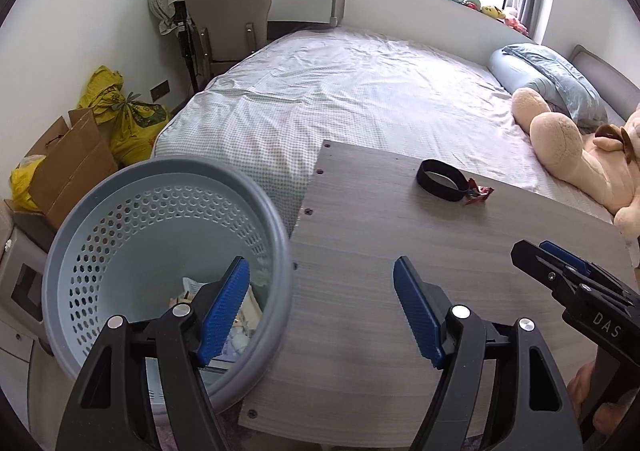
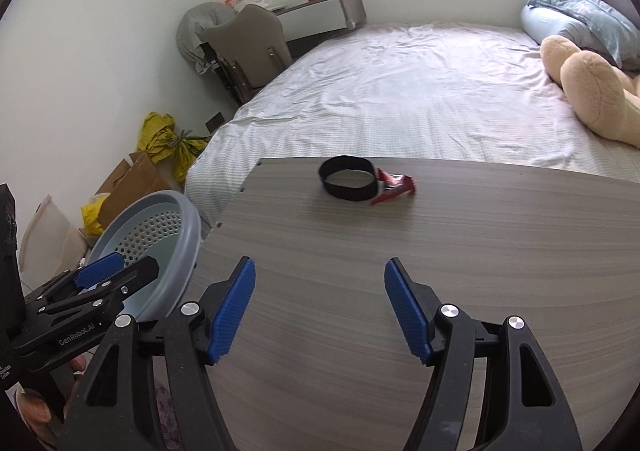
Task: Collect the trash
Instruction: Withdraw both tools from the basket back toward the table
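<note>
Red wrapper [image 2: 394, 187]: lying on the far part of the grey worktop [image 2: 360, 291], touching the right side of a black ring [image 2: 349, 183]; well apart from both grippers.
Trash basket [image 1: 168, 251]: blue-grey, perforated, just beside the worktop's left edge; rim partly overlaps that edge in the left wrist view.
Seen only from left wrist: basket interior, with paper scraps [image 1: 192, 287] at the bottom, partly hidden behind the left finger.
Seen only from right wrist: wrapper clear of blur enough to show crumpled red foil; basket cut down to its near rim [image 2: 188, 219].
Hard to make out: print on the wrapper; contents of the basket beyond pale scraps.
Left gripper [image 1: 322, 311]: jaws wide apart, nothing between them; angled downward, one finger over the basket, the other over the worktop.
Right gripper [image 2: 320, 309]: jaws apart, nothing between them; angled downward over the bare worktop, facing the wrapper.
Hands: fingers [image 2: 36, 411] partly visible at the frame corners only.
Beyond: bed [image 2: 400, 99] with plush toy [image 2: 592, 91].
</note>
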`<state>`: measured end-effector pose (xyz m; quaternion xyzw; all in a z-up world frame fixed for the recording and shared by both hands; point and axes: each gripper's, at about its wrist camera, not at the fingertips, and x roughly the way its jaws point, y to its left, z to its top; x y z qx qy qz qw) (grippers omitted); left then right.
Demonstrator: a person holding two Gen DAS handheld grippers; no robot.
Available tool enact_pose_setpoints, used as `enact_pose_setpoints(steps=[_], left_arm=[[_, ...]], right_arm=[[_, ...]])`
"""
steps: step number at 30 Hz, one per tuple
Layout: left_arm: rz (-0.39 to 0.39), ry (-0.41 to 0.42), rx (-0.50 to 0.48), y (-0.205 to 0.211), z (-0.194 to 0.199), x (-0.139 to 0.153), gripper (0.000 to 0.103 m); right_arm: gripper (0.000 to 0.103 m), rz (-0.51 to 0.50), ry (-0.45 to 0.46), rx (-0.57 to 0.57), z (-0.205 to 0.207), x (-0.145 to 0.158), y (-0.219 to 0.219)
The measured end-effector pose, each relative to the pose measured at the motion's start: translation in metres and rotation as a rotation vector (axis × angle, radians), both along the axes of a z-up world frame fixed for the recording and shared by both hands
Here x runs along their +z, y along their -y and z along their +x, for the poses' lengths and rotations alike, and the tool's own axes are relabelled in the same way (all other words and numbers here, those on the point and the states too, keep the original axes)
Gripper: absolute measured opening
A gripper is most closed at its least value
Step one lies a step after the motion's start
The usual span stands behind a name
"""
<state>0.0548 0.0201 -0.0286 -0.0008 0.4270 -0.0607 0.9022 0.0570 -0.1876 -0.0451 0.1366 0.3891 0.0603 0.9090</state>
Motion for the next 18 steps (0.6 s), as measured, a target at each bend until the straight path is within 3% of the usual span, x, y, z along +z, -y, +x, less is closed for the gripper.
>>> enact_pose_setpoints(steps=[10, 18], left_arm=[[0.014, -0.009, -0.073, 0.041, 0.017, -0.005, 0.071], [0.029, -0.017, -0.083, 0.054, 0.035, -0.011, 0.071]], right_arm=[[0.066, -0.042, -0.023, -0.038, 0.032, -0.01, 0.039], [0.066, -0.079, -0.061, -0.017, 0.071, -0.022, 0.042]])
